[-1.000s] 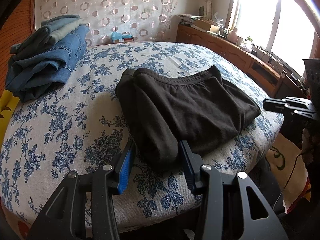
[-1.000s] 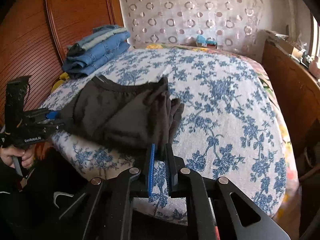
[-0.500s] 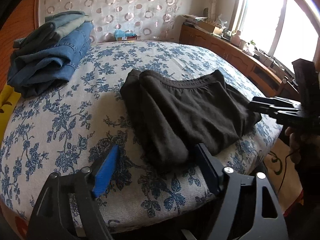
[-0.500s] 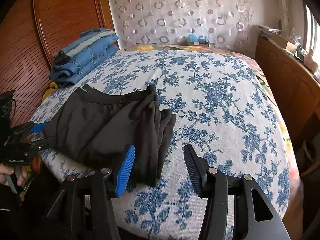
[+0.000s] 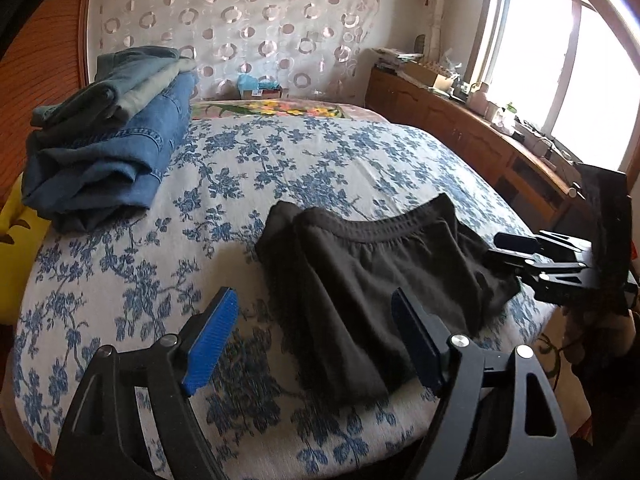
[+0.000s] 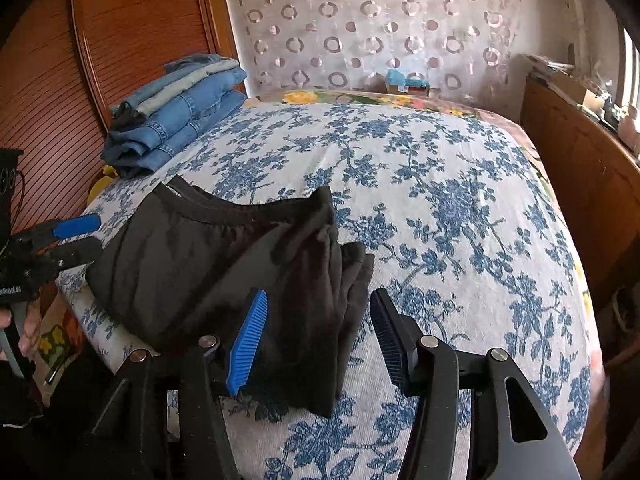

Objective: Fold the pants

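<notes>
Folded black pants lie flat near the front edge of the floral bed, waistband facing the far side; they also show in the right wrist view. My left gripper is open and empty, raised just above the pants' near left end. My right gripper is open and empty, above the pants' right end. Each gripper shows in the other's view, the right gripper at the pants' right edge and the left gripper at their left edge.
A stack of folded blue jeans sits at the bed's far left, by the wooden headboard. A wooden cabinet with clutter runs along the window side. A tissue box sits at the far end. A yellow item lies at the left edge.
Both grippers have let go of the pants, opened wide and lifted slightly back. The pants now lie flat and folded on the bed.
</notes>
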A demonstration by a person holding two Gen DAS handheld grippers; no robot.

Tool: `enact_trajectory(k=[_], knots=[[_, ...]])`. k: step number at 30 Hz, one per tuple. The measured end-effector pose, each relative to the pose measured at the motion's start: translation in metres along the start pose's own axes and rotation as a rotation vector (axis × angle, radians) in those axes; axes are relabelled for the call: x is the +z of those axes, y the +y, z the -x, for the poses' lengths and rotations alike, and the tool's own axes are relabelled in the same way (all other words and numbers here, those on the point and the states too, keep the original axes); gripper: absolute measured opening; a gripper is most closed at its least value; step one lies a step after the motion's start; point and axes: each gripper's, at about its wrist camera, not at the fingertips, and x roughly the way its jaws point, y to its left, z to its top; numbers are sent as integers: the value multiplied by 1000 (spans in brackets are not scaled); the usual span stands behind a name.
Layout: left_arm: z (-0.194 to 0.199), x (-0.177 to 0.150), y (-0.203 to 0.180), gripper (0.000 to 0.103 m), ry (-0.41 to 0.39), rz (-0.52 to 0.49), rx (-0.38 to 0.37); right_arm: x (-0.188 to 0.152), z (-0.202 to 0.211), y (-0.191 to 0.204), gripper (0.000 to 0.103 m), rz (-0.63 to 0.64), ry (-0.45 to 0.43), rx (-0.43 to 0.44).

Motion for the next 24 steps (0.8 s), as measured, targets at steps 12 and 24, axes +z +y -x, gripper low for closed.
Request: enact_trajectory(k=[12,24], knots=[[-23,15,8,80,40,-12,4,5,-10,-9,56,-28,10,10],[-54,33,23,80,106,-65,-13,15,-26,-6,56,-25,28,-4]])
